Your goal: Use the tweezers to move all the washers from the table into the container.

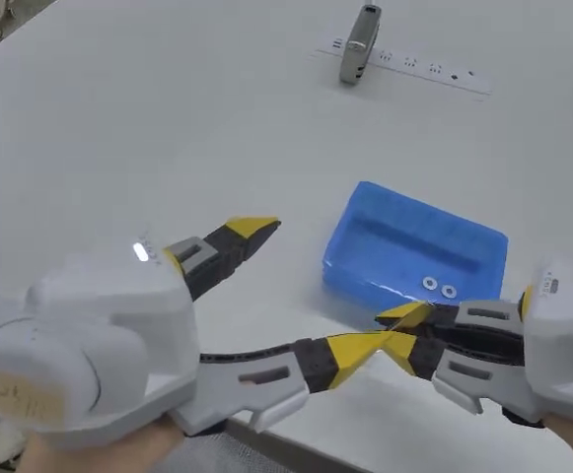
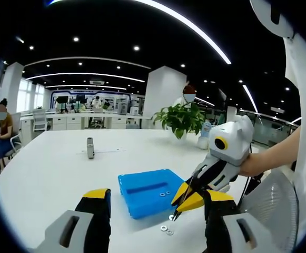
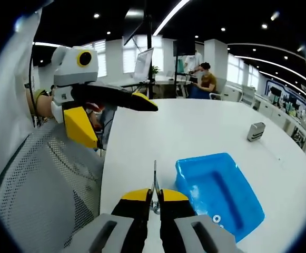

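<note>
Centrally, one blue container point(image 1: 404, 235) rests on the white worktop point(image 1: 168, 118), with two washers point(image 1: 430, 284) in its 5 o'clock corner. The right hand-held gripper point(image 3: 154, 196) is clamped on one pair of tweezers point(image 3: 155, 179). Their tips sit near two loose washers point(image 2: 164, 228) at the container's 5 o'clock in the left gripper view, and the left hand-held gripper point(image 1: 332, 283) gapes wide, holding nothing.

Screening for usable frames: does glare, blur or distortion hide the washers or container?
Head view: even light, faint shadows, slight glare on the container, washers inside it legible. Left gripper view: fisheye bends the ceiling lights; loose washers on the table tiny but discernible. Right gripper view: sheen on the container, tweezers crisp.
</note>
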The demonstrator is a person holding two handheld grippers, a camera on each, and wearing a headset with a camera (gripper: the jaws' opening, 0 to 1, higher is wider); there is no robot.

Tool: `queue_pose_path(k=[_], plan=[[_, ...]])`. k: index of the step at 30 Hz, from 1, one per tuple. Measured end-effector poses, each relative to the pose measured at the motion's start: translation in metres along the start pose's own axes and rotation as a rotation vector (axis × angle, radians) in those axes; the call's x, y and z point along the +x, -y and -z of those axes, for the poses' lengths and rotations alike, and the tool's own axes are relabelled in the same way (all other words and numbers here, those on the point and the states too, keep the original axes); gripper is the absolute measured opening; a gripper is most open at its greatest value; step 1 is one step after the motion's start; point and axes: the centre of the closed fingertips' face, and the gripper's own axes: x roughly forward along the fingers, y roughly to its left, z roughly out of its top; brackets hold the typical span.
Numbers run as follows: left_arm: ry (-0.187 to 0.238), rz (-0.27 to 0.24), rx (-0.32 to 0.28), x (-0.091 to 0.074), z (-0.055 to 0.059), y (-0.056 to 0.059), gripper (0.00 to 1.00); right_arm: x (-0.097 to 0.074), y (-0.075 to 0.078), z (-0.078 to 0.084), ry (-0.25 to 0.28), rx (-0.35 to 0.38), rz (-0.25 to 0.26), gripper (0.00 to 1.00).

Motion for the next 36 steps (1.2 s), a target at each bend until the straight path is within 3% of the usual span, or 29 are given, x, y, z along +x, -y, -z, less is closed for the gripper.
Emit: queue_pose_path(k=[10,16,21,28,33,36], plan=[[-0.022,0.037,0.041,0.003,0.004,0.01,0.73,-0.025,0.025,-0.037,0.125,0.017,0.109,0.03],[0.0,0.035,0.048,0.001,0.0,0.009,0.73,-0.026,0.052,-0.037,0.134,0.066,0.199,0.03],[0.016,0.018,0.043,-0.001,-0.003,0.006,0.73,-0.023,0.077,-0.033,0.15,0.168,0.261,0.03],[0.037,0.005,0.054,-0.003,-0.007,0.004,0.72,-0.007,0.097,-0.017,0.107,0.216,0.273,0.03],[0.046,-0.007,0.046,-0.004,-0.008,0.001,0.72,0.009,0.096,-0.002,0.012,0.172,0.251,0.03],[0.041,-0.016,0.047,-0.004,-0.007,0.0,0.72,0.014,0.093,0.002,-0.001,0.177,0.239,0.03]])
